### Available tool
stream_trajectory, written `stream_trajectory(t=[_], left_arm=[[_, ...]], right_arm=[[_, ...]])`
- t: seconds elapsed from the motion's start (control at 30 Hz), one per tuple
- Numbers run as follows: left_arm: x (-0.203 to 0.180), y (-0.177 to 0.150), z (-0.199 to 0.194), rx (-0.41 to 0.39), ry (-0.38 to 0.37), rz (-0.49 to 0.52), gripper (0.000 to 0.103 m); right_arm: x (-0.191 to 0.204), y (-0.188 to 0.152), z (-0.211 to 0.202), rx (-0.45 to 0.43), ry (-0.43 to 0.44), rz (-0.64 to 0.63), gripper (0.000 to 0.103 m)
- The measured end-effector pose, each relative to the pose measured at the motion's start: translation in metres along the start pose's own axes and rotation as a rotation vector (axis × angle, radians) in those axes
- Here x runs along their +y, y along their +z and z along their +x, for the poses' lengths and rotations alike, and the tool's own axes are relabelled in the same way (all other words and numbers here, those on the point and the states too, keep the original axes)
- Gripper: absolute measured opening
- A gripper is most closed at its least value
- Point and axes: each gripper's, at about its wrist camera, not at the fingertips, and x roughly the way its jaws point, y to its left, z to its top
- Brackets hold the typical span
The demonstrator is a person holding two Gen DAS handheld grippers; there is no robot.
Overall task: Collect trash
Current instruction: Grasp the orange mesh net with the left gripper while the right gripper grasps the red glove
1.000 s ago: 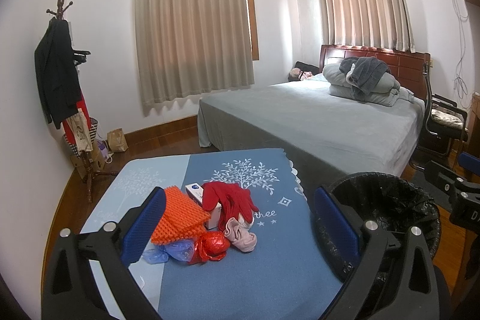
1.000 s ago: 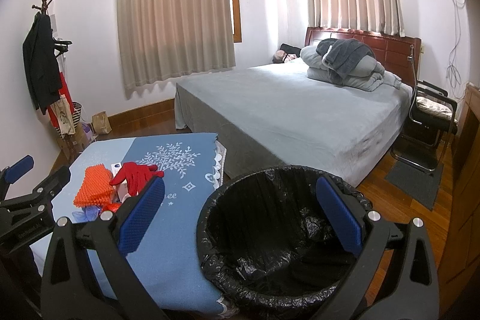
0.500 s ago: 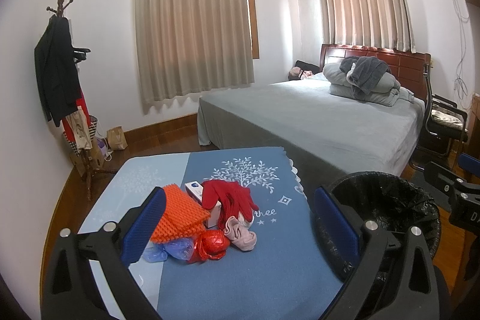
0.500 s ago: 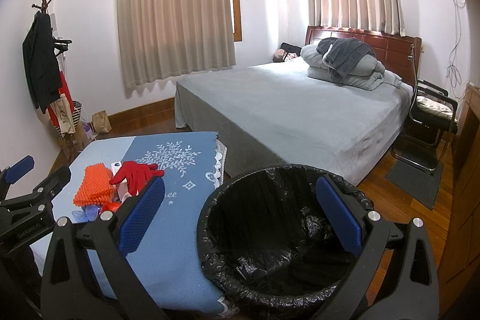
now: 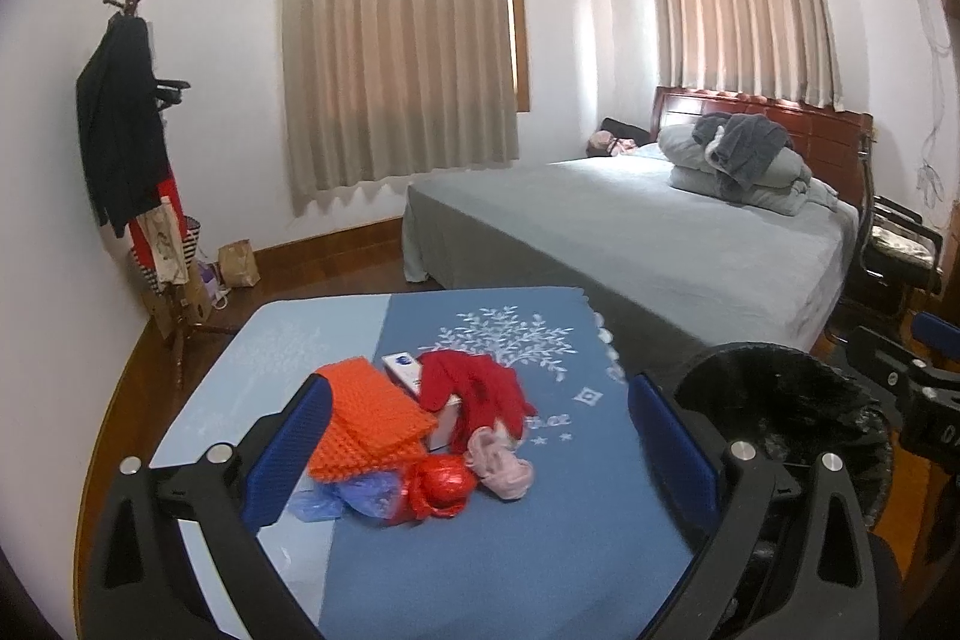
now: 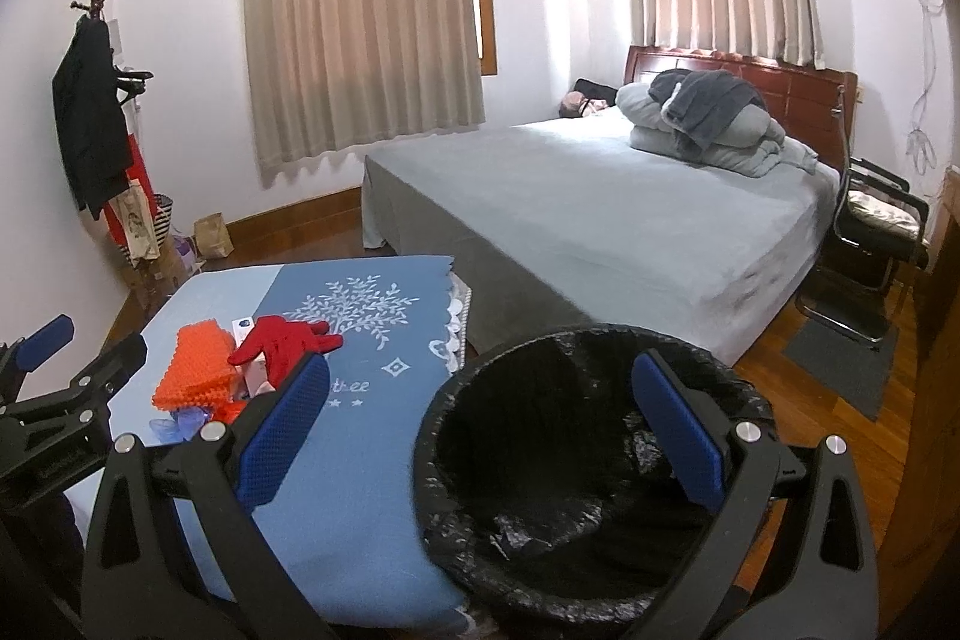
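Facing the red foil ball (image 5: 441,484), left view alone shows pink sock (image 5: 501,467).

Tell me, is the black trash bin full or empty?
Empty, as far as it shows: the right wrist view looks down into the trash bin and only the crumpled black liner is visible inside.

Little could be read. On the blue tablecloth (image 6: 372,460), beneath the white tree print, the letters "thee" (image 6: 351,387) were made out in the right wrist view — blurred in the left. White letters on a gripper body at the left view's right edge stayed illegible, as did the print on the small white box (image 5: 403,365)
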Motion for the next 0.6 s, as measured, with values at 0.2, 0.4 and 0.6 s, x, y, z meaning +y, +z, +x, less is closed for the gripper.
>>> stream_trajectory(t=[0.2, 0.4, 0.6], left_arm=[[0.034, -0.012, 0.02, 0.023, 0.093, -0.015, 0.097], [0.085, -0.026, 0.045, 0.083, 0.121, -0.098, 0.097], [0.111, -0.034, 0.073, 0.111, 0.183, -0.087, 0.097]], right_arm=[[0.02, 0.0, 0.032, 0.026, 0.048, -0.016, 0.098], [0.051, -0.002, 0.071, 0.044, 0.089, -0.056, 0.098], [0.079, 0.004, 0.111, 0.059, 0.124, -0.095, 0.098]])
